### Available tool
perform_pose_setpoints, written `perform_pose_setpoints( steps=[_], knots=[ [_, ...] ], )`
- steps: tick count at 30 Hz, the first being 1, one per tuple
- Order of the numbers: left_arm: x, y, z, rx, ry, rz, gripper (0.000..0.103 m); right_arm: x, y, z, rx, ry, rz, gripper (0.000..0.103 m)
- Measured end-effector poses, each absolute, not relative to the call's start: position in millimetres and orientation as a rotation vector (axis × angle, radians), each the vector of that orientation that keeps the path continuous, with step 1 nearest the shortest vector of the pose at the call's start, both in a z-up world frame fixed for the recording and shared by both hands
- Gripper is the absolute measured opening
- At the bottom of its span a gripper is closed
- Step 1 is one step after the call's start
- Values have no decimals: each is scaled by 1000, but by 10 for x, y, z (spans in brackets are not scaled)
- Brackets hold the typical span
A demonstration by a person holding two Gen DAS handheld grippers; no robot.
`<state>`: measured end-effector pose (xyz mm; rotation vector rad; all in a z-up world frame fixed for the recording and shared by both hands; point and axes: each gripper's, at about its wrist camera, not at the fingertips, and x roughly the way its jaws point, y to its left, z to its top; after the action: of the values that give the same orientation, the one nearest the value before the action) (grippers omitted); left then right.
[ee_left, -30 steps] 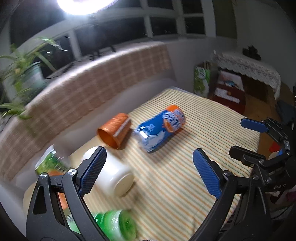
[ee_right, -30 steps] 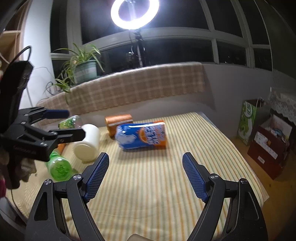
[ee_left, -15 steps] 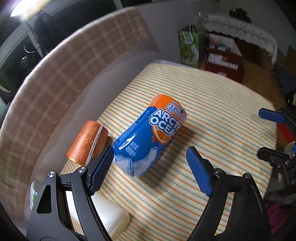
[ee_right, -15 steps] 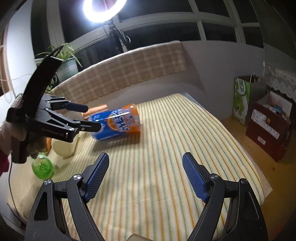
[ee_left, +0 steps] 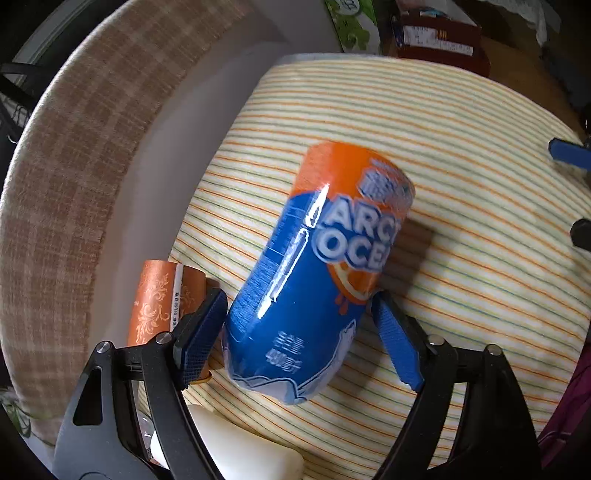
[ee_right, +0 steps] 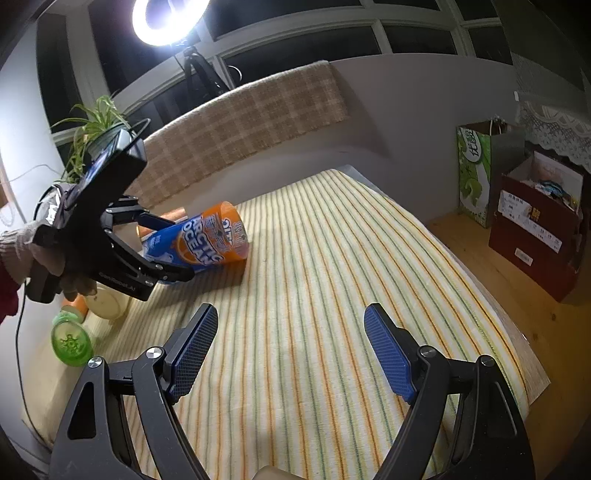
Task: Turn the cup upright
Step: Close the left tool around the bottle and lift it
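**Left gripper straddles the lying cup, right gripper waits wide apart**

Your work surface is the striped cloth (ee_right: 332, 266), spread over the table, with the plaid-covered backrest (ee_right: 251, 122) along its far side and the ring light (ee_right: 170, 18) glaring above that. On the floor at the far right stand a green paper bag (ee_right: 476, 166) and a dark red box (ee_right: 535, 221).

The cup (ee_left: 314, 288), blue and orange with "ARCTIC OCEAN" printed on it, lies on its side at the far left of the cloth, its orange end pointing away from your left gripper. Just beside it on the left lies a smaller orange cup (ee_left: 162, 295), also on its side. Nearer you on the left edge sit a white container (ee_right: 107, 302) and a green-lidded bottle (ee_right: 70, 343), both lying down.

Your left gripper (ee_left: 295, 339) has its jaws wide, one blue pad on each side of the cup's blue end. The pads sit right at the cup's flanks, but you cannot tell from either view whether they touch it yet.

Your right gripper (ee_right: 291, 350) hangs over the near middle of the cloth, jaws wide with nothing between them, well apart from the cup.
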<state>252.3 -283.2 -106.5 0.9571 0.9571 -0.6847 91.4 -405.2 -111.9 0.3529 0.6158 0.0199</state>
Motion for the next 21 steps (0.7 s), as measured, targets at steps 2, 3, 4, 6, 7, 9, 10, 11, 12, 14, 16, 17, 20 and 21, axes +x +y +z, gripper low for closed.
perform_pose_setpoints(
  steps=[2, 3, 4, 6, 7, 9, 10, 11, 12, 14, 16, 17, 20, 21],
  knots=[
    [2543, -2816, -1068, 950, 961, -693, 78, 912, -4059, -1120, 353, 617, 14, 82],
    [2548, -2810, -1066, 947, 962, -696, 78, 900, -4053, -1119, 353, 617, 12, 82],
    [2546, -2795, -1064, 944, 961, -700, 77, 901, -4055, -1118, 354, 617, 10, 82],
    [2547, -2773, -1058, 940, 956, -702, 76, 901, -4056, -1114, 357, 617, 6, 82],
    [2526, -2791, -1038, 934, 954, -701, 76, 903, -4052, -1112, 359, 616, 6, 82],
    [2536, -2806, -1010, 910, 956, -702, 75, 898, -4040, -1102, 361, 615, 6, 82],
    [2520, -2787, -985, 893, 955, -701, 74, 895, -4039, -1095, 360, 614, 8, 82],
    [2507, -2796, -957, 880, 953, -699, 74, 890, -4028, -1086, 357, 613, 9, 82],
    [2482, -2787, -927, 870, 951, -696, 74, 881, -4020, -1075, 355, 610, 11, 82],
    [2437, -2722, -834, 813, 952, -692, 74, 865, -4006, -1056, 354, 608, 13, 82],
    [2373, -2639, -758, 756, 959, -691, 73, 834, -3986, -1032, 354, 602, 17, 82],
    [2345, -2590, -734, 730, 962, -684, 73, 827, -3982, -1022, 354, 601, 18, 82],
    [2239, -2454, -688, 629, 983, -660, 72, 789, -3951, -988, 358, 597, 27, 82],
    [2180, -2377, -664, 593, 974, -648, 72, 771, -3940, -974, 359, 594, 32, 82]
  ],
)
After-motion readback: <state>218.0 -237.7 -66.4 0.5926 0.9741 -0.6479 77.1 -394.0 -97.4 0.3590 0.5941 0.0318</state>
